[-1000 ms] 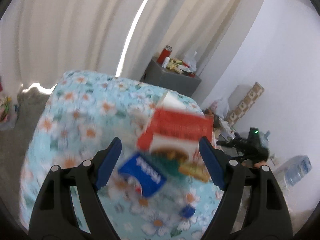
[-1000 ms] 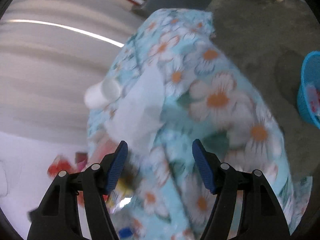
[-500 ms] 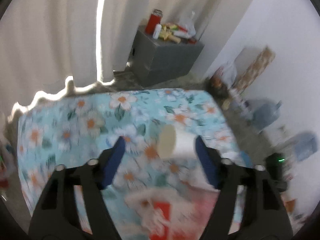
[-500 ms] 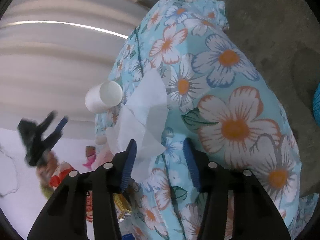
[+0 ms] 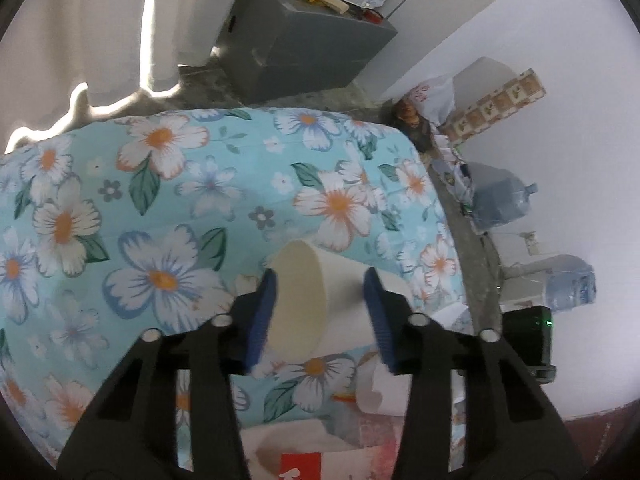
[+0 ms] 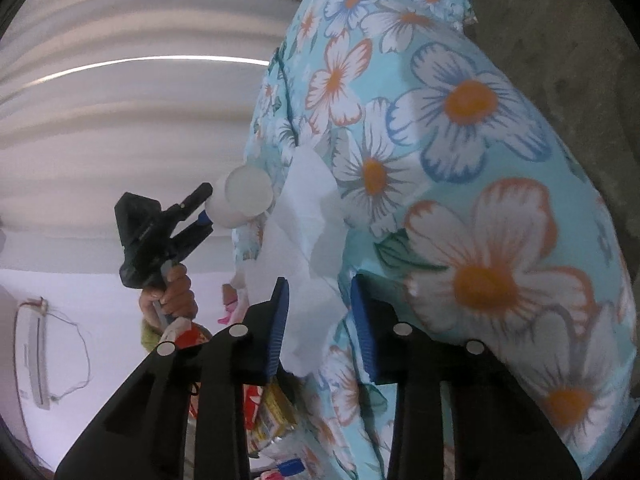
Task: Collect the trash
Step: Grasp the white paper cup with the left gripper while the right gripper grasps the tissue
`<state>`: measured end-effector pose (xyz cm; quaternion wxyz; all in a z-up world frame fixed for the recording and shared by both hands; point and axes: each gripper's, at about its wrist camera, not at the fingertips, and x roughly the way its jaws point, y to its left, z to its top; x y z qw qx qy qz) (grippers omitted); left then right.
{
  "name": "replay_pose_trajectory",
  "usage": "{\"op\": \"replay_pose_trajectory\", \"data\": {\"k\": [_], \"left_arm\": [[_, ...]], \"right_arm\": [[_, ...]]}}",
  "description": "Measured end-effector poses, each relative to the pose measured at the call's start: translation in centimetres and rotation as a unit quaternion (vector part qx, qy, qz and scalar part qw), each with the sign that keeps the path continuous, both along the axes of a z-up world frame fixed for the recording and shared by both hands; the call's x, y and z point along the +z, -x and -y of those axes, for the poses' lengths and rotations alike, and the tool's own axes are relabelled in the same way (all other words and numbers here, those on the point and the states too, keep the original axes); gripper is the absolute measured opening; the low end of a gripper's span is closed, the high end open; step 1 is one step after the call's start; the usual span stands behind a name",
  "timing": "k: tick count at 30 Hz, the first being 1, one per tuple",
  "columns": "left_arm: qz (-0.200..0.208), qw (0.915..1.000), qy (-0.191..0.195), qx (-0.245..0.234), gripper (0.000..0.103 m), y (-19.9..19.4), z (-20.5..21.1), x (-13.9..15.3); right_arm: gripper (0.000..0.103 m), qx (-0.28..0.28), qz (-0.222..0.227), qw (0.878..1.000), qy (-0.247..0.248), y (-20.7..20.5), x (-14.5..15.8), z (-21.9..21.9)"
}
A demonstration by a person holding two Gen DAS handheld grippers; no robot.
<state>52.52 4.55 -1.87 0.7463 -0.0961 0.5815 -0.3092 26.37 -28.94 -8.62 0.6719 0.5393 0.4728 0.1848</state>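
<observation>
A white paper cup (image 5: 316, 300) lies on its side on the flowered tablecloth (image 5: 160, 200). My left gripper (image 5: 320, 316) straddles it. Its jaws are closing with the cup between the blue pads (image 5: 264, 312), and I see no firm squeeze. In the right wrist view the same cup (image 6: 244, 196) sits at the left gripper's fingertips (image 6: 202, 206), with a person's hand (image 6: 172, 292) on the handle. A white paper napkin (image 6: 308, 248) lies on the cloth (image 6: 480, 160). My right gripper (image 6: 320, 320) is closing with the napkin's lower part between its pads, not pinched.
A red and white box (image 5: 300, 464) lies just below the cup, with snack wrappers (image 6: 264, 408) and a blue cap (image 6: 290, 468) nearby. A grey cabinet (image 5: 296, 48) with clutter stands by the curtain. Water jugs (image 5: 500, 200) line the wall on bare floor.
My left gripper swung from the red box to the cup and tipped down, jaws narrowing. My right gripper sank toward the napkin and its jaws narrowed around it.
</observation>
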Motion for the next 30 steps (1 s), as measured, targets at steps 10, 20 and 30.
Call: {"op": "replay_pose_trajectory", "data": {"k": [10, 20, 30], "left_arm": [[0.010, 0.9995, 0.008, -0.028, 0.016, 1.0, 0.9, 0.8], [0.037, 0.9983, 0.029, -0.033, 0.003, 2.1, 1.2, 2.9], [0.091, 0.9945, 0.048, -0.023, 0.001, 3.9, 0.7, 6.6]], "right_arm": [[0.005, -0.020, 0.006, 1.000, -0.011, -0.1, -0.8, -0.3], [0.003, -0.049, 0.053, 0.997, -0.006, 0.1, 1.8, 0.7], [0.003, -0.063, 0.097, 0.993, 0.003, 0.5, 4.5, 1.5]]}}
